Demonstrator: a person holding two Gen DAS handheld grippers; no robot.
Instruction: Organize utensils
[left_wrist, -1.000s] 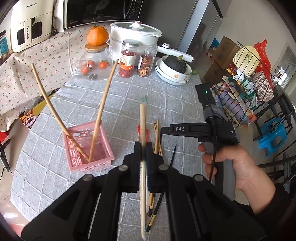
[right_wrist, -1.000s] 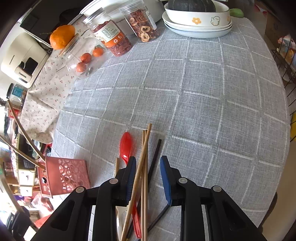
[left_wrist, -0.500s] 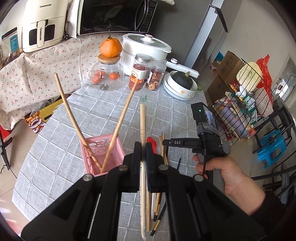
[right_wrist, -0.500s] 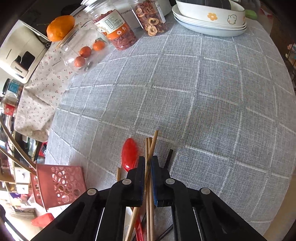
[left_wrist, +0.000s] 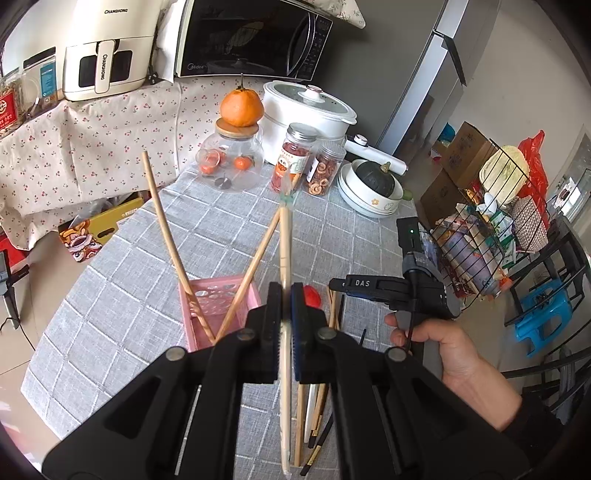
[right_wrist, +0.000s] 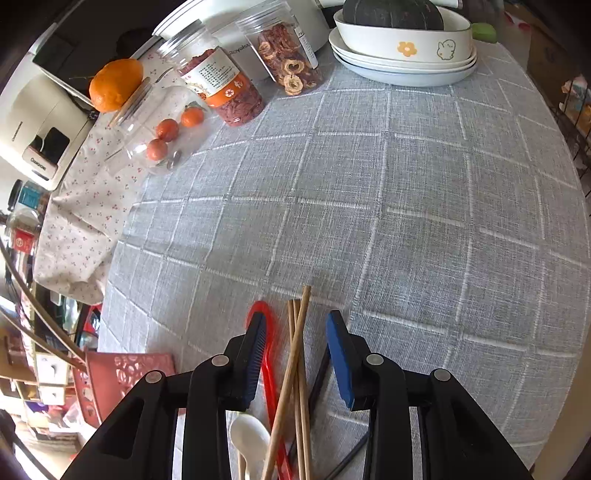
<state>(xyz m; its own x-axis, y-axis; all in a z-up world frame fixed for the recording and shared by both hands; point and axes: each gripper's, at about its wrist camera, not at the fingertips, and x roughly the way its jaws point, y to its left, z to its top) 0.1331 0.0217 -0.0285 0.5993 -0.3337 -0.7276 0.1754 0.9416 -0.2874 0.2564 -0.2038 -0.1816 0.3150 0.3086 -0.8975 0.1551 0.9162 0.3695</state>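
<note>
My left gripper (left_wrist: 285, 291) is shut on a long wooden chopstick (left_wrist: 284, 243), held upright above the table. Just left of it stands a pink basket (left_wrist: 221, 295) with two wooden chopsticks (left_wrist: 164, 221) leaning out of it. A hand (left_wrist: 443, 350) holds my right gripper (right_wrist: 295, 321) over the utensil pile. Its jaws are opening, and the pads stand clear of the wooden chopsticks (right_wrist: 295, 354) lying on the cloth between them. A red spoon (right_wrist: 271, 373), a white spoon (right_wrist: 251, 439) and a black chopstick (right_wrist: 319, 376) lie in the same pile.
At the back of the grey checked tablecloth (right_wrist: 406, 206) stand a glass jar (left_wrist: 231, 166) topped with an orange, two snack jars (left_wrist: 295, 158), a white pot (left_wrist: 310, 110) and stacked bowls (left_wrist: 373, 192) holding a squash. A wire rack (left_wrist: 484, 221) is beyond the right edge.
The left gripper lifted its chopstick and tilted upward, nearer the pink basket. The right gripper closed around the wooden chopsticks, then opened again; they still lie on the cloth.
</note>
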